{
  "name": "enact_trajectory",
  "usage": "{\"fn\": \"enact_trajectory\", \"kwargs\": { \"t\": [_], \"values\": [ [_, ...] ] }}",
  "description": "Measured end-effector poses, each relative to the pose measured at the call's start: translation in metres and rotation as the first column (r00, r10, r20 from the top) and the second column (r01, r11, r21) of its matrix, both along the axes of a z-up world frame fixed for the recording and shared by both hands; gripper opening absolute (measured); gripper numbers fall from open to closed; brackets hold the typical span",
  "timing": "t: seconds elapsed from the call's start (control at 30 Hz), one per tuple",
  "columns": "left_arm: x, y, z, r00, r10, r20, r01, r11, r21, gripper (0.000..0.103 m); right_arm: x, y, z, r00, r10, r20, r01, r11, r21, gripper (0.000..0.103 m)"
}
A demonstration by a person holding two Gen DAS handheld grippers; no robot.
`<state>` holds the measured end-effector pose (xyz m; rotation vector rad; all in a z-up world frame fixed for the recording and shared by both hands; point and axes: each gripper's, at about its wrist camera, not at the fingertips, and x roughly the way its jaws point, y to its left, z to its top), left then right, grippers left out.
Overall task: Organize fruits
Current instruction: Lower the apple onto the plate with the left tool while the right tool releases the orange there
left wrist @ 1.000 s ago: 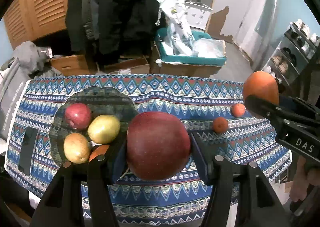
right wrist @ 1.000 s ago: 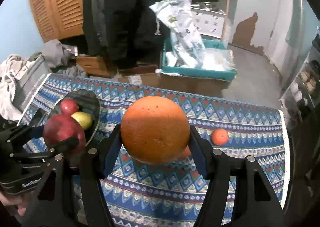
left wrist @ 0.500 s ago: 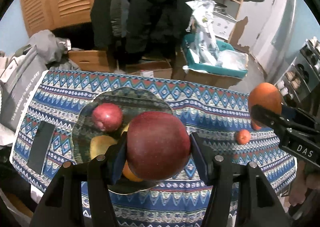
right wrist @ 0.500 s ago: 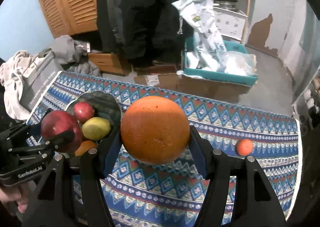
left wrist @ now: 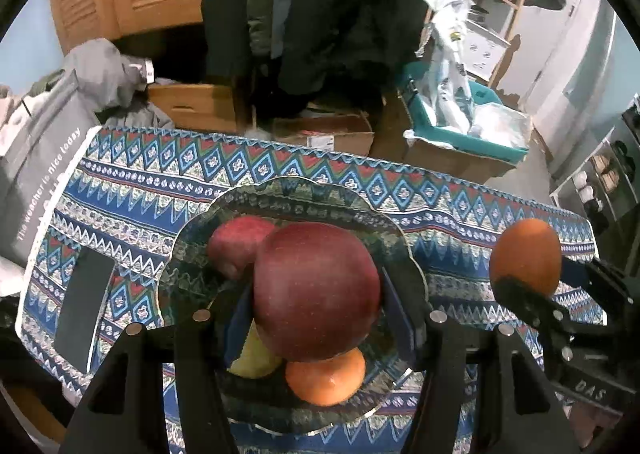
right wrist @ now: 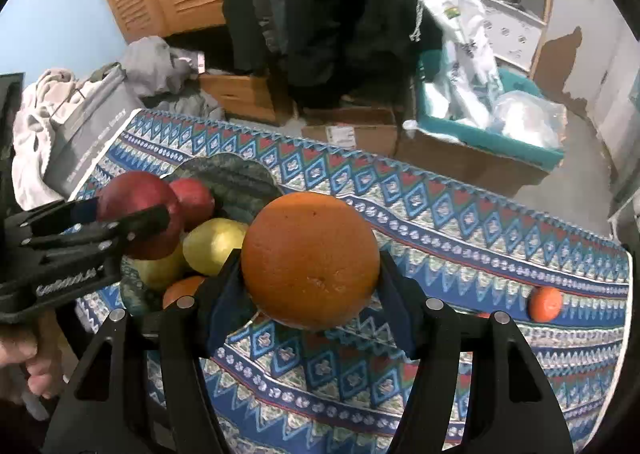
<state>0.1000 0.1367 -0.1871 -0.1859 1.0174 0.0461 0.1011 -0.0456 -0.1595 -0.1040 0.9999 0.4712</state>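
My left claw point(left wrist: 316, 318) is clamped on a big red apple point(left wrist: 316, 290), a finger pressing each flank, and it hangs over the glass plate point(left wrist: 304, 190) above the fruit already there. My right claw point(right wrist: 310, 294) is clamped the same way on a large orange point(right wrist: 310, 260), off the plate's right side above bare cloth.

Under the held apple, the plate carries a smaller red apple point(left wrist: 236, 246) toward its far side, a yellow fruit point(left wrist: 250, 358) at its near edge and a small orange point(left wrist: 326, 380) beside that; the right wrist view shows a second yellow fruit point(right wrist: 214, 244) in the pile. The free room looks to be the plate's right part, so I judge the step in hand is setting this apple down there.

To do it well I should lower it until it rests on glass or settles in a hollow between neighbours, not perched on top, then part the fingers slowly so it does not roll off the scalloped rim. The fingers must come up straight, clear of the small orange. The right claw should hold back until the left is out, since both crowd the same plate.

Far from the plate, a mandarin point(right wrist: 545, 304) lies on the patterned bench point(right wrist: 460, 230) near its right edge, not yet gathered. A dark flat phone-like slab point(left wrist: 82, 306) lies left of the plate.
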Motion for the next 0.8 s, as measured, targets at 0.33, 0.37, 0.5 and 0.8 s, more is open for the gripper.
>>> {"fn": "enact_trajectory", "kwargs": {
  "t": [0.33, 0.37, 0.5, 0.8],
  "values": [
    [0.026, 0.009, -0.023, 1.0, 0.002, -0.029, -0.002, 1.0, -0.019, 0.061, 0.017, 0.016, -0.02, 0.999, 0.014, -0.039, -0.014, 1.0, -0.007, 0.065],
    [0.027, 0.01, -0.024, 0.999, 0.001, -0.033, -0.002, 1.0, -0.018, 0.061, 0.018, 0.017, -0.02, 0.999, 0.015, -0.041, -0.015, 1.0, -0.007, 0.065],
    [0.03, 0.01, -0.026, 1.0, -0.001, -0.025, 0.001, 1.0, -0.007, 0.061, 0.023, 0.019, -0.025, 0.998, 0.02, -0.053, -0.02, 1.0, -0.008, 0.065],
    [0.028, 0.021, -0.024, 1.0, 0.018, -0.019, -0.019, 1.0, -0.016, 0.062, 0.028, 0.025, -0.033, 0.997, 0.021, -0.079, -0.022, 1.0, -0.006, 0.065]
  ]
}}
